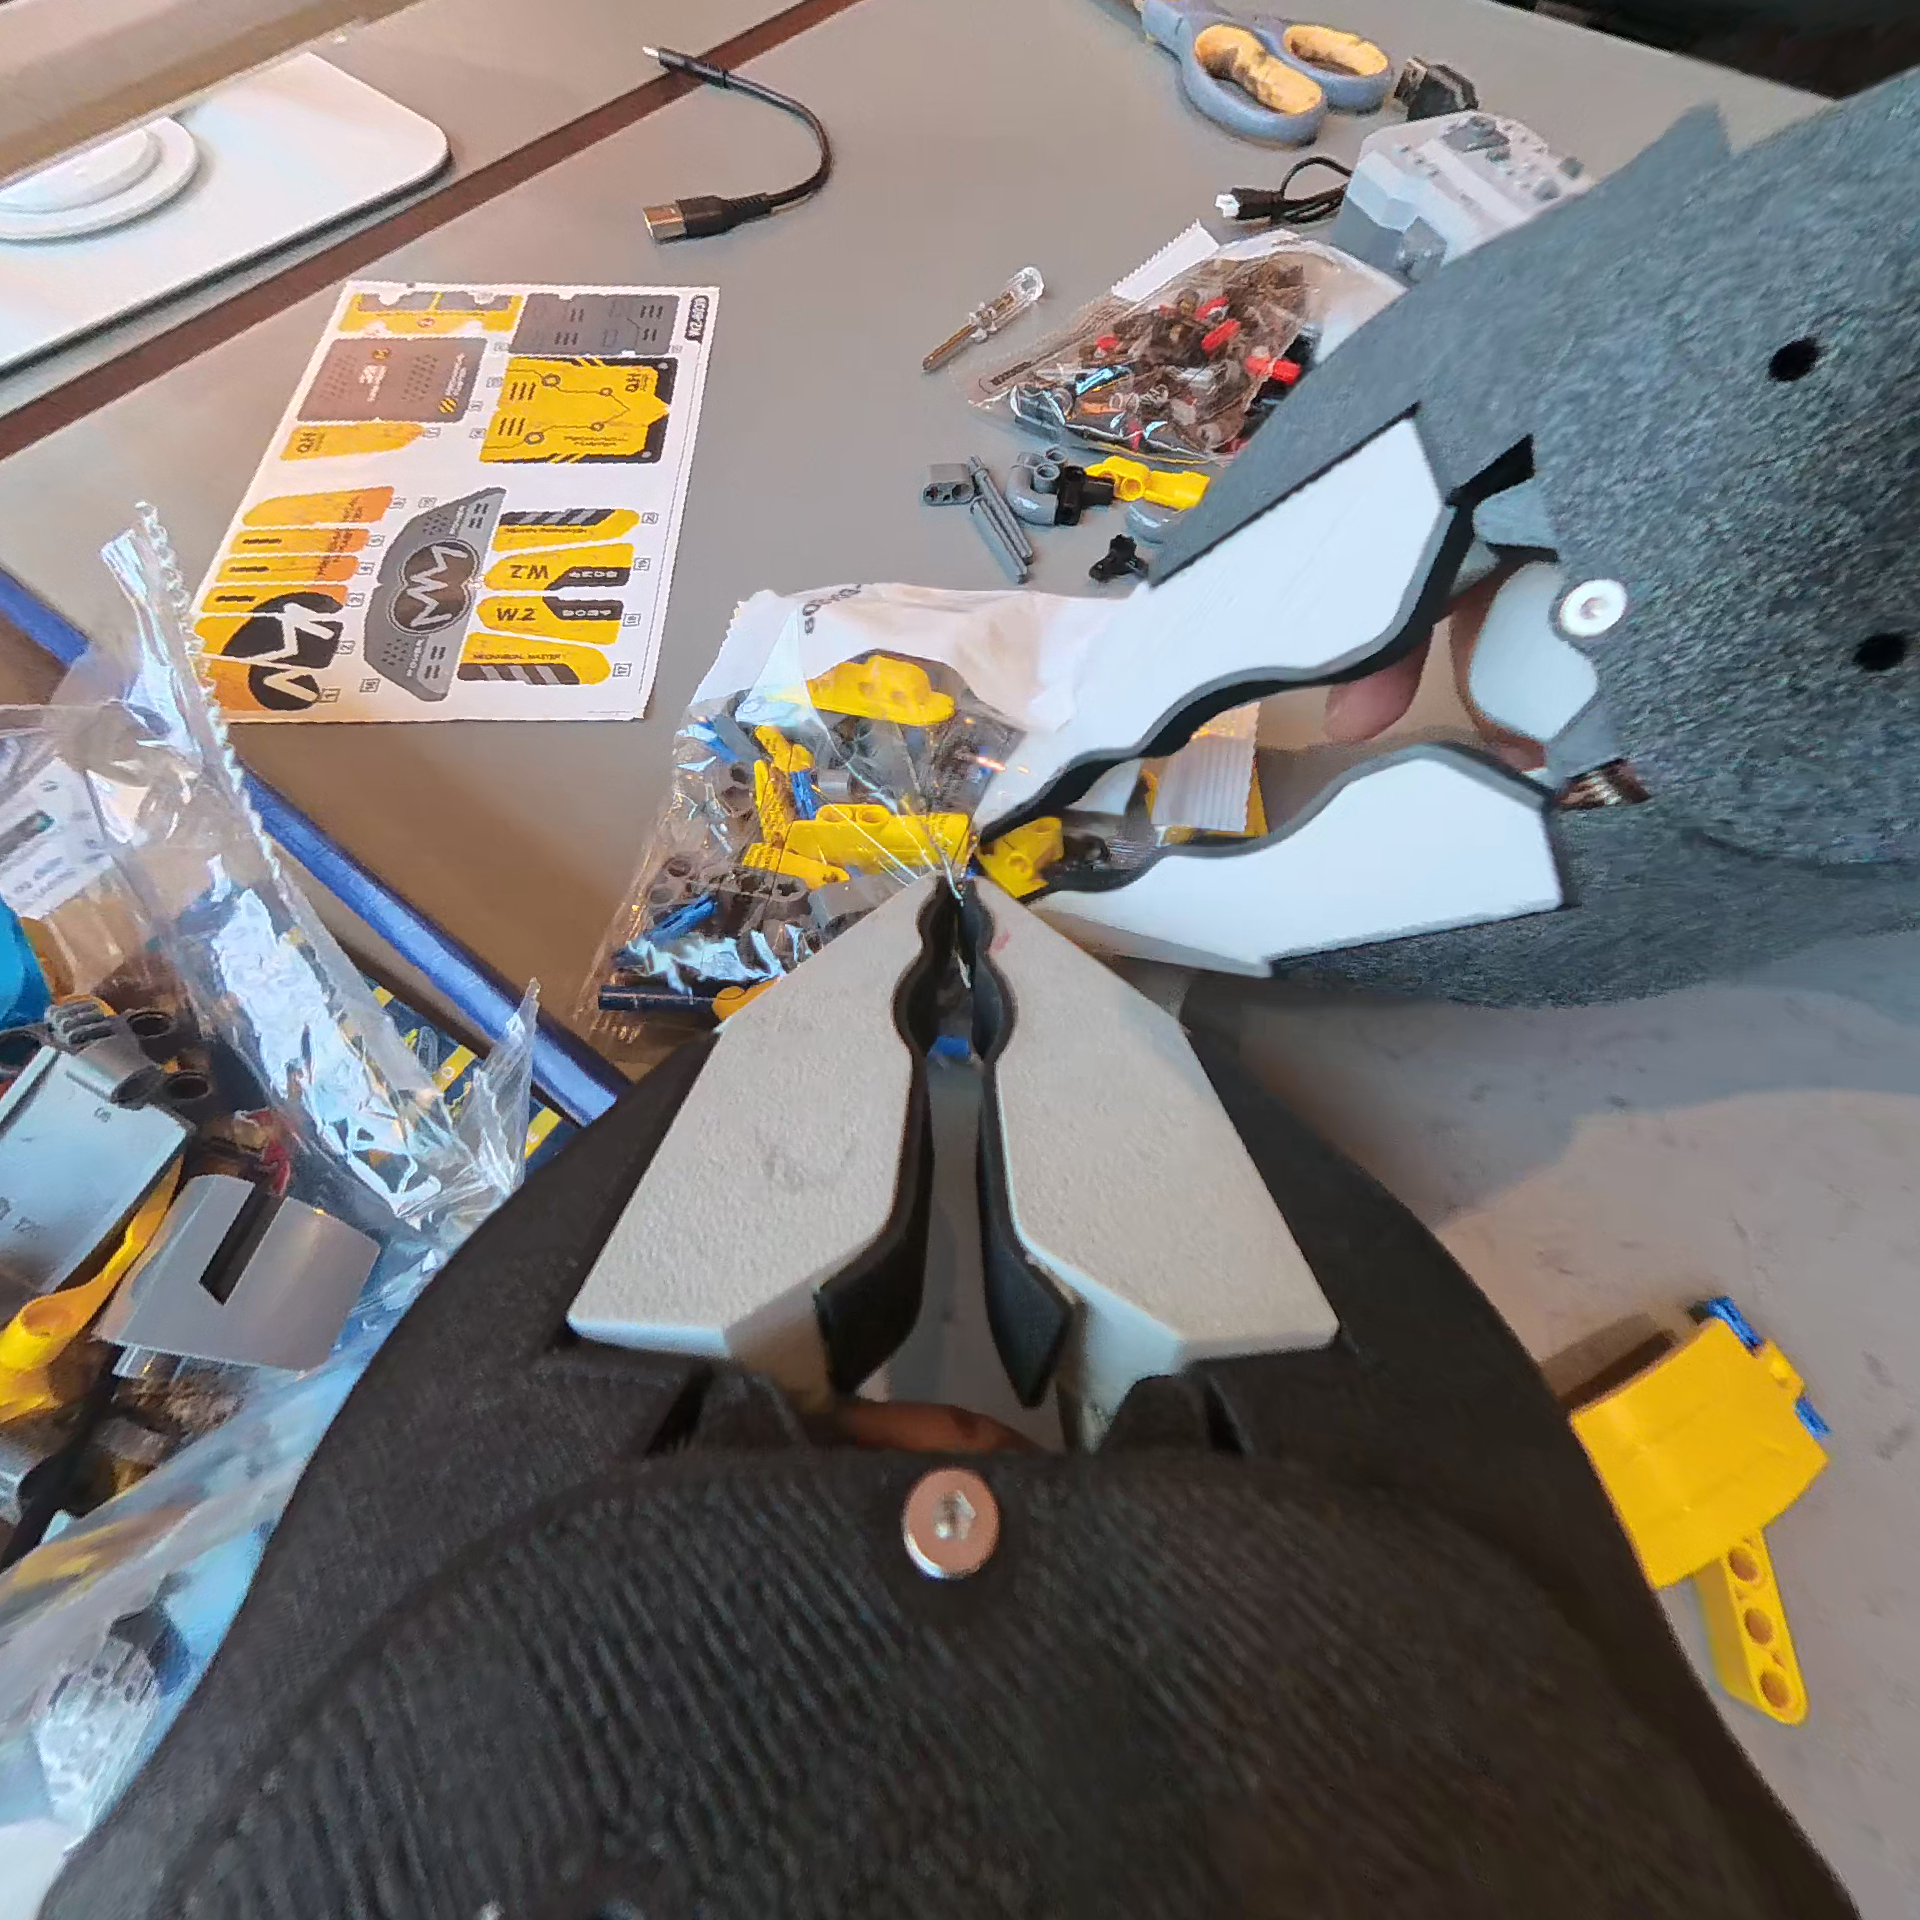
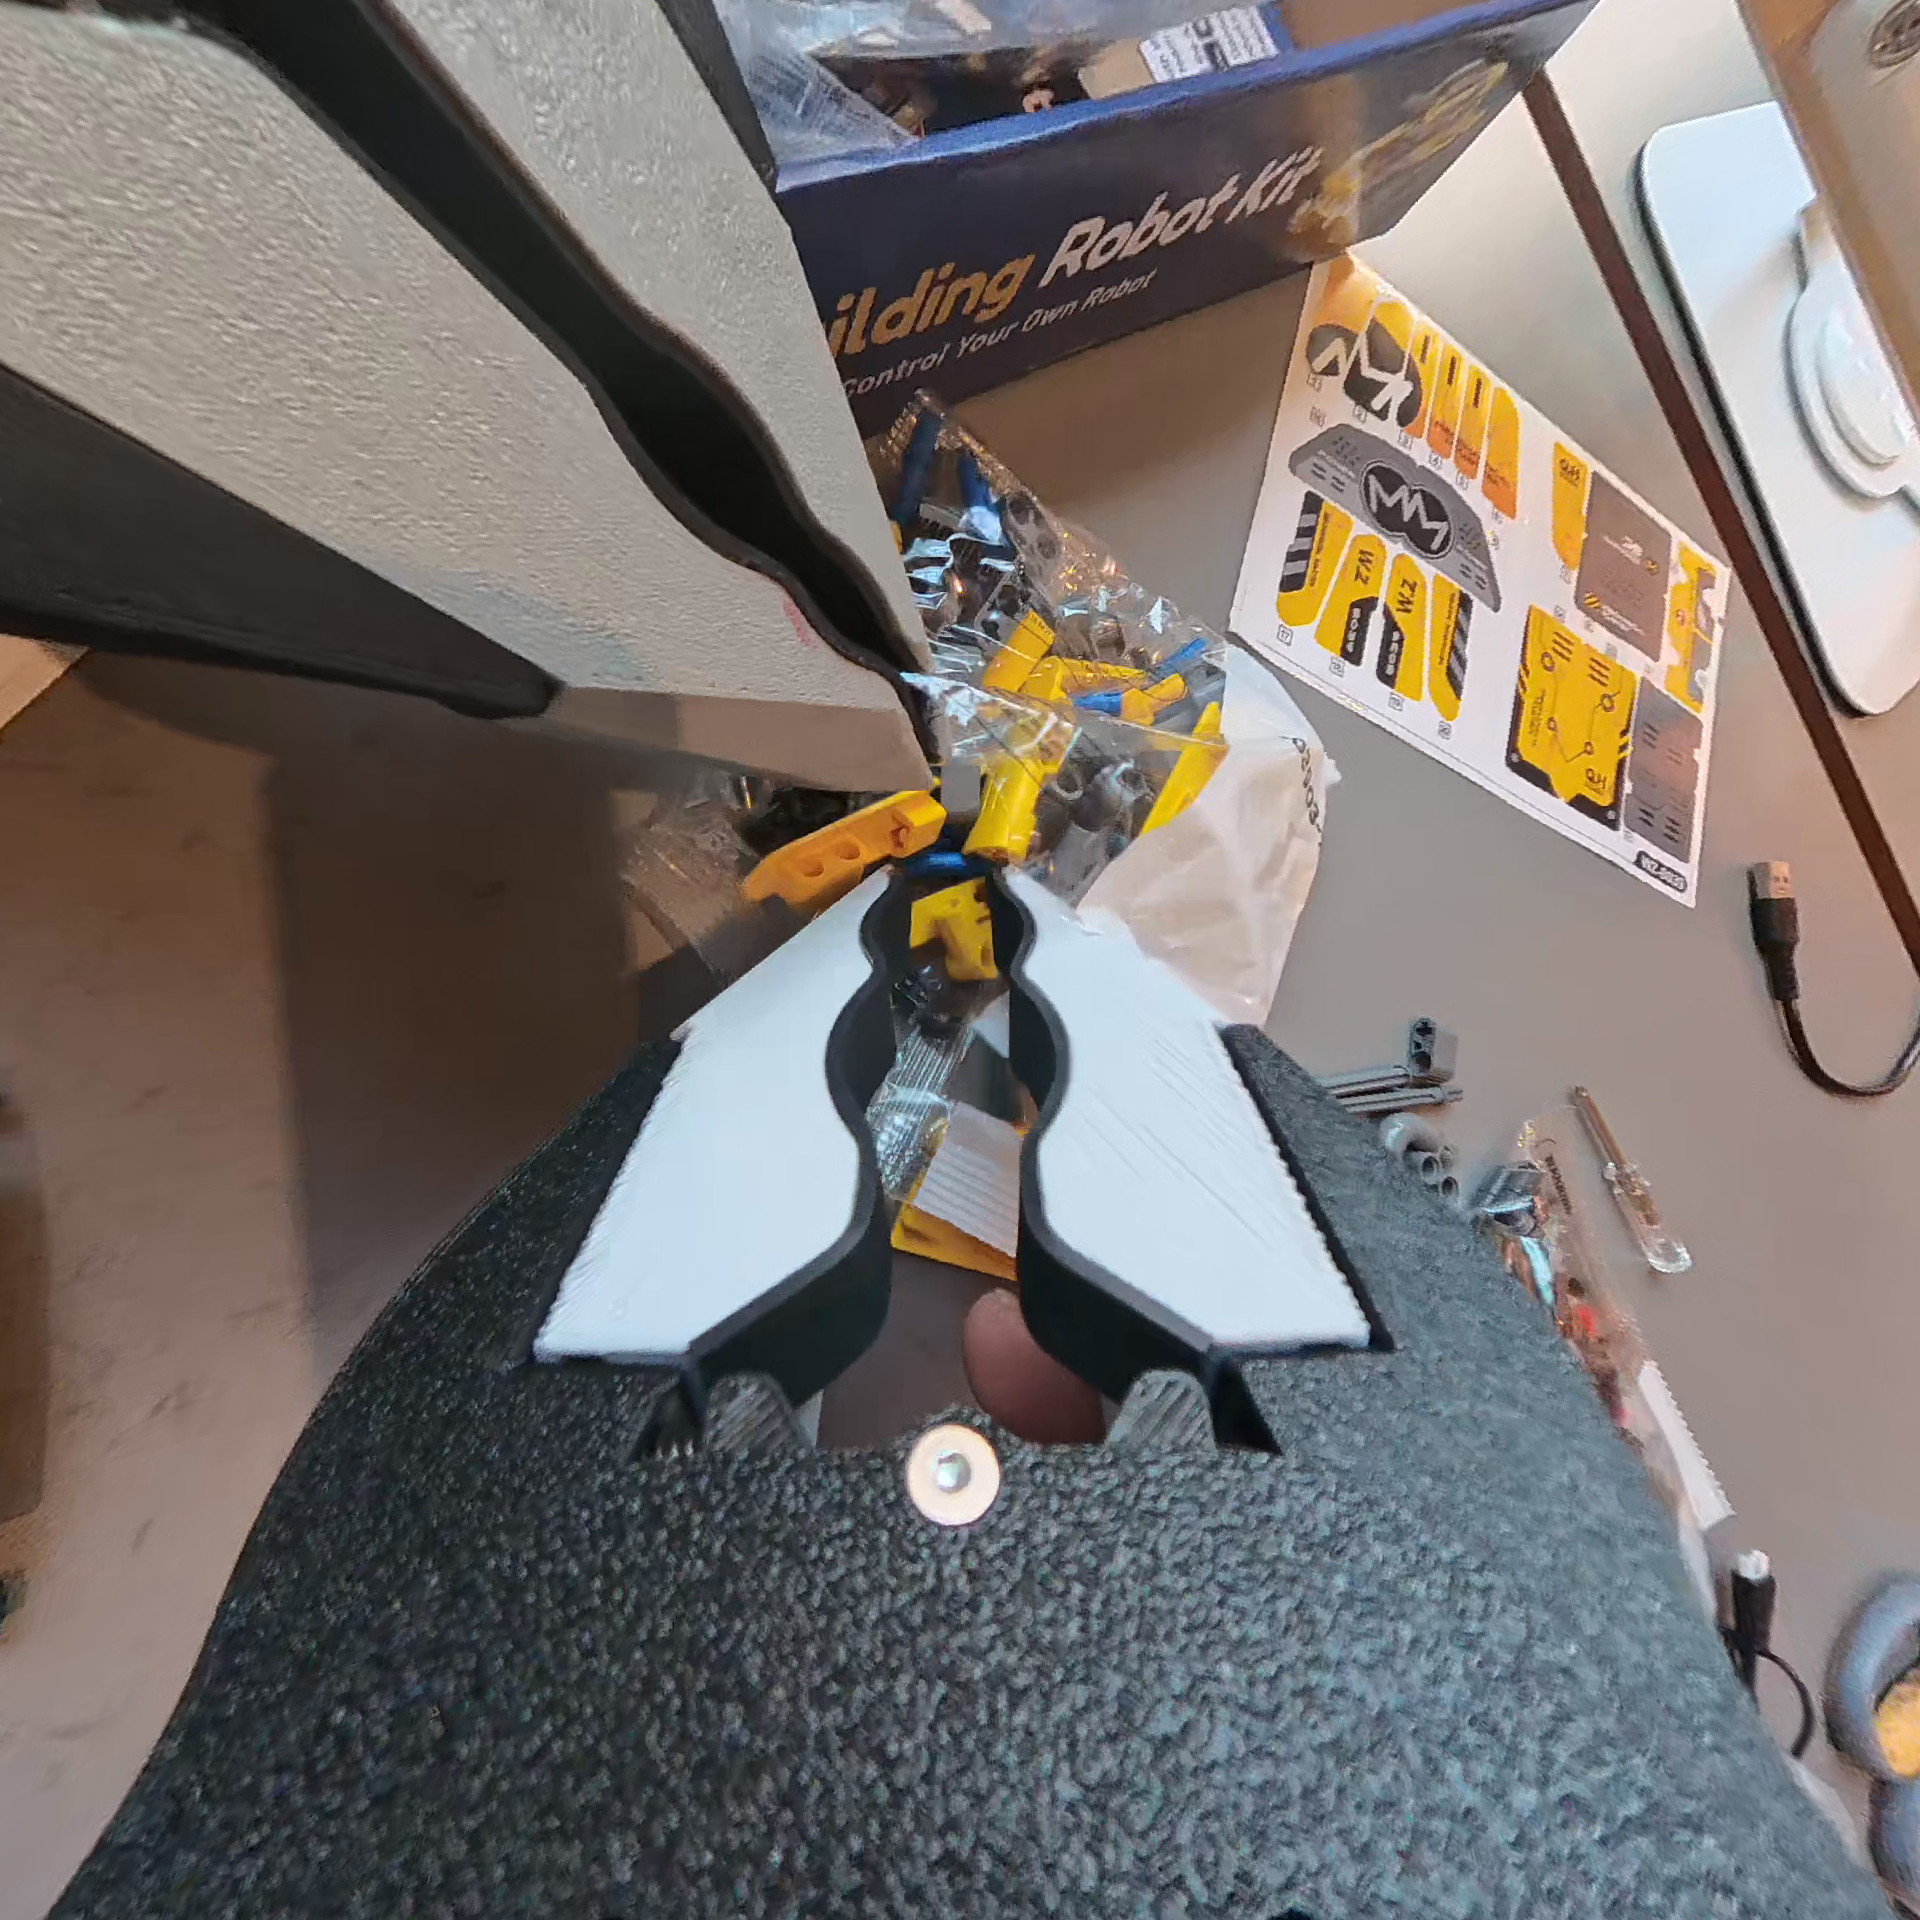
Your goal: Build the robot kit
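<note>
A clear plastic bag [image 1: 810,831] of yellow, blue and grey building parts lies on the grey table. My left gripper [image 1: 951,904], with grey fingers, is shut on a pinch of the bag's film at its near edge. My right gripper [image 2: 943,883], with white fingers, is closed on the same bag [image 2: 1101,727] right beside it, with a yellow part inside the film between its tips. The two grippers' tips almost touch. The right gripper also shows in the left wrist view [image 1: 1003,857], and the left gripper in the right wrist view [image 2: 920,717].
A sticker sheet [image 1: 447,499] lies beyond the bag. A blue kit box [image 2: 1039,260] with opened bags stands at the left. A second bag of dark and red parts [image 1: 1153,364], loose parts [image 1: 1049,499], a small screwdriver [image 1: 982,317], a USB cable [image 1: 738,187], scissors [image 1: 1278,73] and a yellow assembly [image 1: 1704,1455] are nearby. Only a small space, under 4 cm, lies between the two pairs of fingers. From either gripper's tips it is about 15 cm to the yellow assembly [image 1: 1704,1455].
</note>
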Available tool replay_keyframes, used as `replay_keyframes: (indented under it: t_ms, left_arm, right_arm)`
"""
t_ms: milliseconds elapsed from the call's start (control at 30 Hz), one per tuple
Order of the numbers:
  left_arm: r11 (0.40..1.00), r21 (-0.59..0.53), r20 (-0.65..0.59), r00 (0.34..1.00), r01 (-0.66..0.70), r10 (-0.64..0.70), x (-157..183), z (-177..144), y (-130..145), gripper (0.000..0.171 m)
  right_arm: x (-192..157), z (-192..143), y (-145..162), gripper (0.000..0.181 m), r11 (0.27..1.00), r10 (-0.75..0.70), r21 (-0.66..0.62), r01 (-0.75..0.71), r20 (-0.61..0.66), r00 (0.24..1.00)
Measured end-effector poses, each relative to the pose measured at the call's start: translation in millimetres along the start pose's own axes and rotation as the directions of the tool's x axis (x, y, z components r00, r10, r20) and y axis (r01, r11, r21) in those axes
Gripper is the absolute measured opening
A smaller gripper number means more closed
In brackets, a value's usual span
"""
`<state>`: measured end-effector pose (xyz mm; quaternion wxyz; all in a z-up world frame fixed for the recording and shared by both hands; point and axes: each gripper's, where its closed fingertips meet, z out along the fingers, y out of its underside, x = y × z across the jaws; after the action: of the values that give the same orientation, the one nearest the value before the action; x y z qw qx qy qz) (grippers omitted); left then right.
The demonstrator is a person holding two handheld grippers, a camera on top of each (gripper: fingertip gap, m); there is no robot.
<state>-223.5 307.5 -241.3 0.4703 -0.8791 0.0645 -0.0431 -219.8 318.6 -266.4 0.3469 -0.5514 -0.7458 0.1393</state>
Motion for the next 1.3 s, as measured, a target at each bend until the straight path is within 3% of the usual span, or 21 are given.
replay_keyframes:
  t_ms: [233,633,900,1300]
  left_arm:
    - [1.000,-0.012,0.013,1.000,-0.028,0.028,1,2,2,0.000]
    - [1.000,-0.002,0.001,1.000,-0.004,0.004,1,2,0,0.000]
    - [1.000,0.000,-0.010,1.000,0.007,-0.007,1,2,1,0.000]
    - [1.000,0.003,0.002,1.000,-0.003,0.003,-2,1,1,0.000]
  right_arm:
    - [1,1,-1,0.020,0.997,0.073,-0.007,-0.073,-0.014,0.997]
    - [-2,5,-4,0.022,0.999,0.037,-0.002,-0.037,0.007,0.999]
    - [-2,3,-2,0.013,1.000,-0.032,0.001,0.032,0.002,0.999]
    - [3,-9,0,0.018,0.980,-0.200,-0.006,0.200,-0.049,0.979]
